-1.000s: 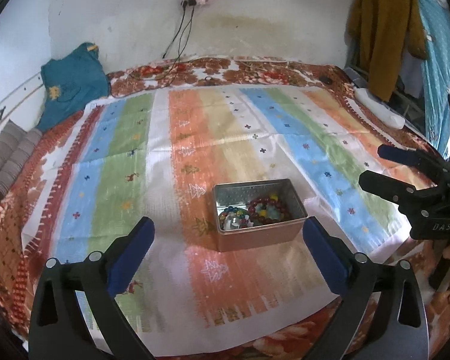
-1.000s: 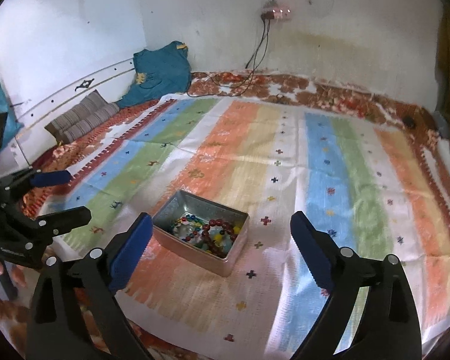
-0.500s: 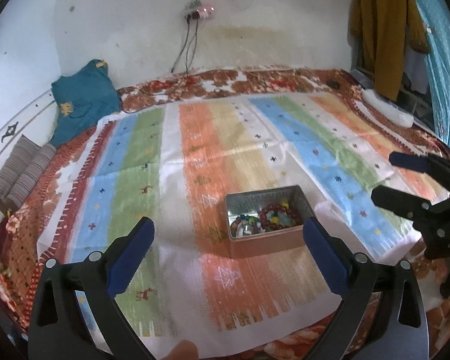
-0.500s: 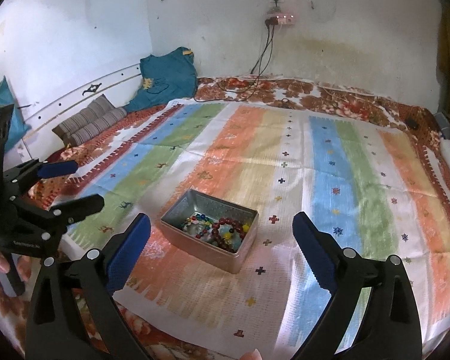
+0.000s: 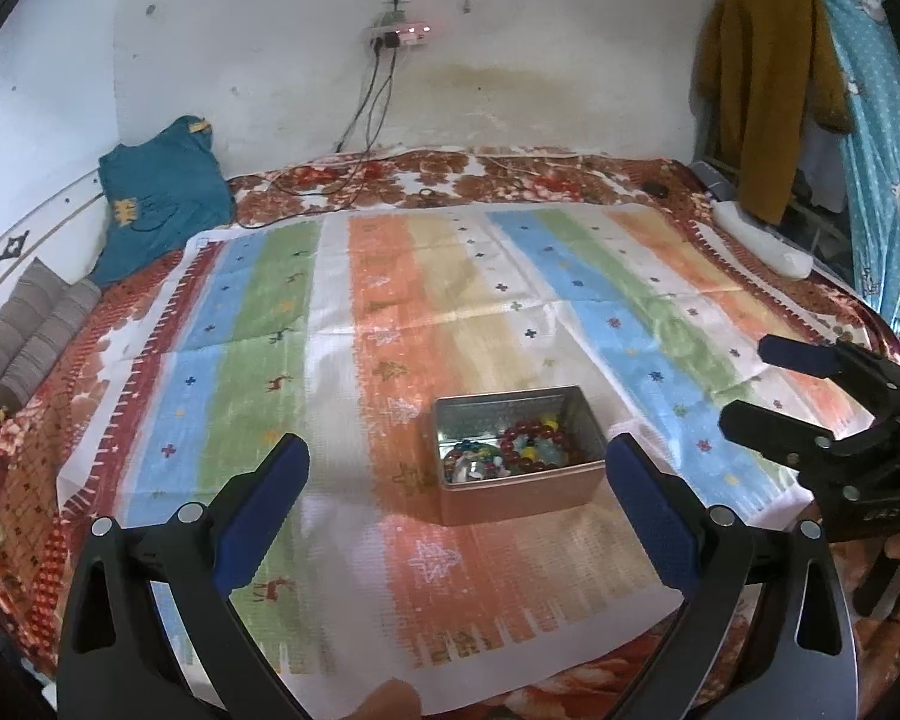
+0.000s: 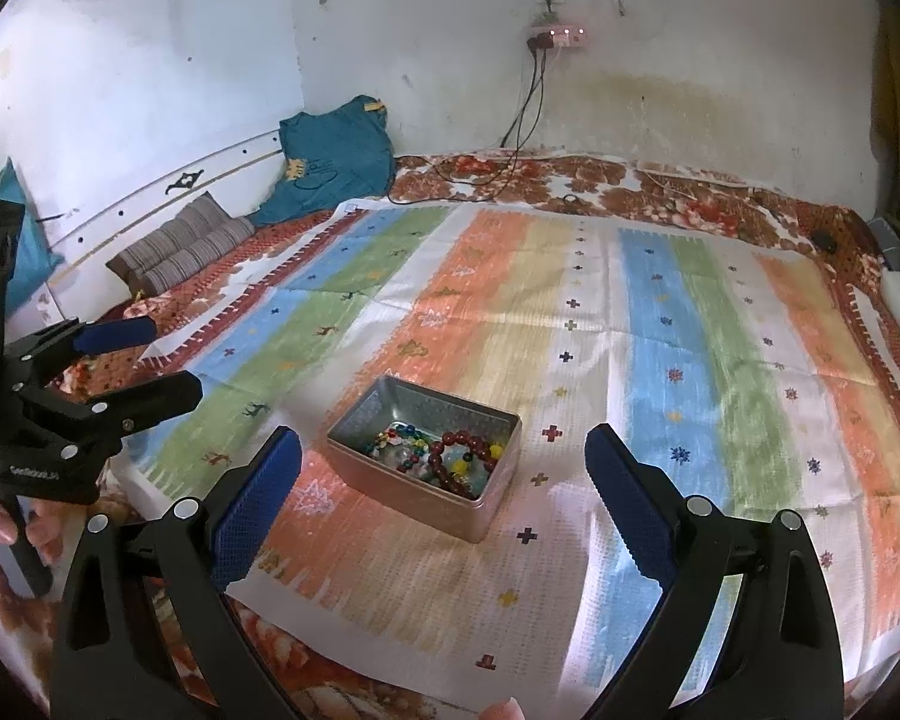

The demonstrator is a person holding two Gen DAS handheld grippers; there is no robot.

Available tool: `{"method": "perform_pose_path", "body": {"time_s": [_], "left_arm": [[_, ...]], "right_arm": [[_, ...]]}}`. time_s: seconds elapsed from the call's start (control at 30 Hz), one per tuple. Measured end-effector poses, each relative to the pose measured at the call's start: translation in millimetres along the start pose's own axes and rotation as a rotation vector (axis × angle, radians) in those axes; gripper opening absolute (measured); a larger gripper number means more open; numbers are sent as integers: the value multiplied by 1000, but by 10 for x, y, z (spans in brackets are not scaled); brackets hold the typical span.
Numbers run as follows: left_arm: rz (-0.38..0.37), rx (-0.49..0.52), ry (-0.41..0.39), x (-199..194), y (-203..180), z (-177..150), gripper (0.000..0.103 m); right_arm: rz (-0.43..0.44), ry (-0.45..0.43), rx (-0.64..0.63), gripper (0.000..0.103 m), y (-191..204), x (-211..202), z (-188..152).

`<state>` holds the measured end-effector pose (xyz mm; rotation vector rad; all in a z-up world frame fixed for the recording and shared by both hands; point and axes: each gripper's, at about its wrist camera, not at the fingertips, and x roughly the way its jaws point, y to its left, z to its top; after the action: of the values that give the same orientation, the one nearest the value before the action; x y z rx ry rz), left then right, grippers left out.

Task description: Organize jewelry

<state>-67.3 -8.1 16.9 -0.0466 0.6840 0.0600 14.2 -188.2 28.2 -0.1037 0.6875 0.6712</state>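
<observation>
I have drawn back from the tin (image 5: 519, 456); my left gripper (image 5: 456, 483) and right gripper (image 6: 444, 471) hover near it, jaws spread, beads (image 5: 537, 441) inside the tin.

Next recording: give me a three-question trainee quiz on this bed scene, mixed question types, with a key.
1. True or false: the left gripper holds the dark red bead bracelet.
2. Where does the jewelry lie? A) loose on the striped cloth B) inside the rectangular metal tin C) on the teal pillow
3. Fill in: the right gripper is ____ (open/shut).

Key: 1 false; 2 B; 3 open.
</observation>
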Motion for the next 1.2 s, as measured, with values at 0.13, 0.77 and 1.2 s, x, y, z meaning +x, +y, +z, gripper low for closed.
{"method": "perform_pose_path", "body": {"time_s": [0.13,0.77,1.2], "left_arm": [[-3,14,-6,-10,-56,-2,97],[10,44,-30,-76,-176,2,97],[5,41,-48,-100,-168,31,97]], "right_arm": [[-3,-7,-5,97,5,-9,2],[-2,-18,-11,97,15,-30,-27],[-18,-61,1,97,23,-98,-55]]}}
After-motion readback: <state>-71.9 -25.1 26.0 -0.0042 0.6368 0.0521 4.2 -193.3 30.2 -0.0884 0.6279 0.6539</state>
